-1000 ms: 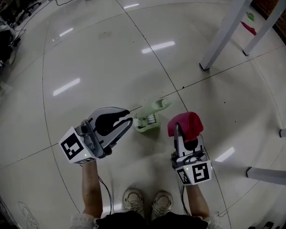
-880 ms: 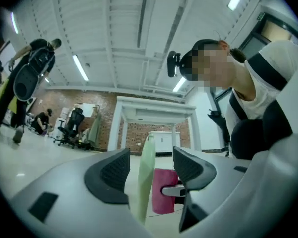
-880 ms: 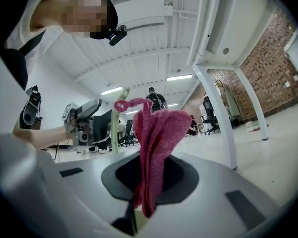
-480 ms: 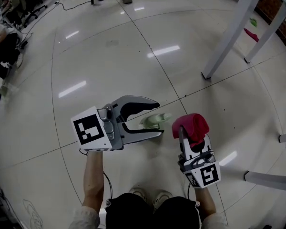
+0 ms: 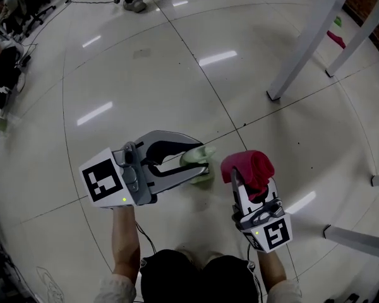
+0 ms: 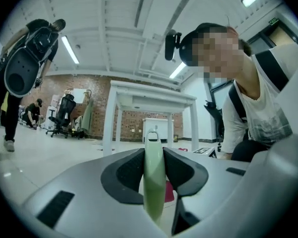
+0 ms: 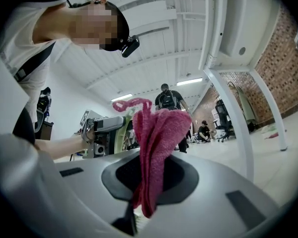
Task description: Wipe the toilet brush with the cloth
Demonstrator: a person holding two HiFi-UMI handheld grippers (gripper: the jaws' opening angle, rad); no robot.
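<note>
A pale green toilet brush (image 5: pixel 198 158) is in my left gripper (image 5: pixel 199 161), whose jaws have just been closing; they now clamp its flat handle. In the left gripper view the handle (image 6: pixel 154 192) stands upright between the dark pads (image 6: pixel 125 172) and touches both. My right gripper (image 5: pixel 247 180) is shut on a bunched red cloth (image 5: pixel 249 166) that sticks out past its fingertips, just right of the brush. In the right gripper view the cloth (image 7: pixel 156 143) hangs from the jaws, with the left gripper (image 7: pixel 102 128) beyond it.
White table legs (image 5: pixel 303 43) stand at the upper right, with green and red scraps (image 5: pixel 335 33) on the floor behind them. Another white bar (image 5: pixel 357 234) lies low at the right. A person's feet (image 5: pixel 136 4) are at the top, and office chairs at the far left.
The left jaws went from shut beside the brush to wide open around it, then narrowed onto its handle. Both grippers have risen, and the cloth has stayed in the right one.
</note>
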